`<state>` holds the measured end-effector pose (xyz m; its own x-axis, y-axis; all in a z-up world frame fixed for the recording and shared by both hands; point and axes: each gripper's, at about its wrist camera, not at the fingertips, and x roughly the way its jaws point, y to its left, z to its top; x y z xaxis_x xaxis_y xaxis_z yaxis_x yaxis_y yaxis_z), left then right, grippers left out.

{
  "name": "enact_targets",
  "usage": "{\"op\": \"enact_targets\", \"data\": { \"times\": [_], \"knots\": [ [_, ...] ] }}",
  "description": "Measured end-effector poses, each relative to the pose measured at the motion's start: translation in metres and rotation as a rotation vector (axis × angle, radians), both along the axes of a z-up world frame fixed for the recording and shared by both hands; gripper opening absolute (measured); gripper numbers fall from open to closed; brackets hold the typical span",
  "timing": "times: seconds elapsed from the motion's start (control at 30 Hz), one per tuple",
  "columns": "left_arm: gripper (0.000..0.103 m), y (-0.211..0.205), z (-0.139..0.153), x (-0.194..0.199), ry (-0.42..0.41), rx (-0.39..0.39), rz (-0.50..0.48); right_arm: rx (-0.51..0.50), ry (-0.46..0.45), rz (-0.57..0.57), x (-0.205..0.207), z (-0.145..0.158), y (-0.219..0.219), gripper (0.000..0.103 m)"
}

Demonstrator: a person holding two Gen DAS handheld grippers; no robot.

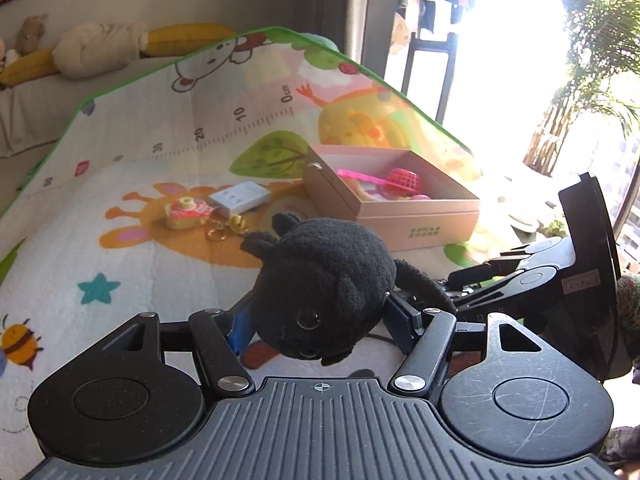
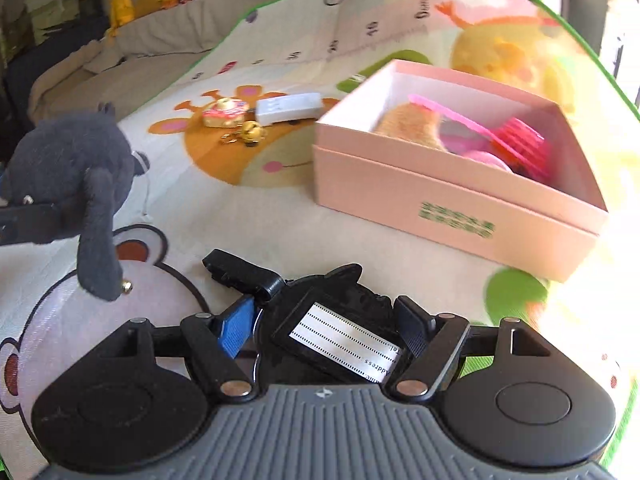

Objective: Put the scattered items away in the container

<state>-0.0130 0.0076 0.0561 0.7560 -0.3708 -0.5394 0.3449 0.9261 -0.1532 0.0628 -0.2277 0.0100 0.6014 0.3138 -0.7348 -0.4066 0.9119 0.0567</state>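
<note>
A black plush cat (image 1: 320,280) hangs head-down in my left gripper (image 1: 320,322), whose blue-padded fingers are shut on its body above the play mat. The right wrist view shows the same cat (image 2: 80,168) at the far left, one limb dangling. A black luggage tag (image 2: 340,336) with a white address card lies between the fingers of my right gripper (image 2: 326,332), and both pads touch its sides. The open pink box (image 2: 440,200) stands ahead and to the right, holding a pink comb (image 2: 448,114), a pink basket (image 2: 520,140) and a tan plush (image 2: 412,128).
On the mat left of the pink box (image 1: 416,220) lie a yellow toy camera (image 1: 186,212), a white flat case (image 1: 240,198) and a gold bell keychain (image 1: 236,224). Cushions and plush toys line the far wall. A bright window and a plant are on the right.
</note>
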Motion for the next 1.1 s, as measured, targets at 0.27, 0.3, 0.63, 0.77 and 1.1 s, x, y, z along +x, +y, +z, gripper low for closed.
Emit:
{"op": "enact_targets", "data": {
  "times": [0.27,0.3,0.63,0.77,1.1],
  "knots": [
    [0.072,-0.044,-0.02,0.003,0.075,-0.044,-0.091,0.034,-0.038,-0.064,-0.035,-0.005,-0.033,0.089],
    [0.073,-0.041,-0.019,0.004,0.073,-0.045,-0.083,0.03,-0.045,-0.072,-0.035,-0.006,-0.033,0.092],
    [0.092,0.009,-0.013,0.009,0.01,0.116,0.152,0.043,-0.074,-0.1,-0.039,-0.013,-0.032,0.103],
    [0.093,0.025,-0.018,0.012,0.03,0.151,0.218,0.039,-0.075,-0.101,-0.04,-0.013,-0.032,0.103],
    [0.096,0.044,-0.014,0.008,0.034,0.205,0.287,-0.003,-0.076,-0.094,-0.039,-0.015,-0.025,0.103]
  ]
}}
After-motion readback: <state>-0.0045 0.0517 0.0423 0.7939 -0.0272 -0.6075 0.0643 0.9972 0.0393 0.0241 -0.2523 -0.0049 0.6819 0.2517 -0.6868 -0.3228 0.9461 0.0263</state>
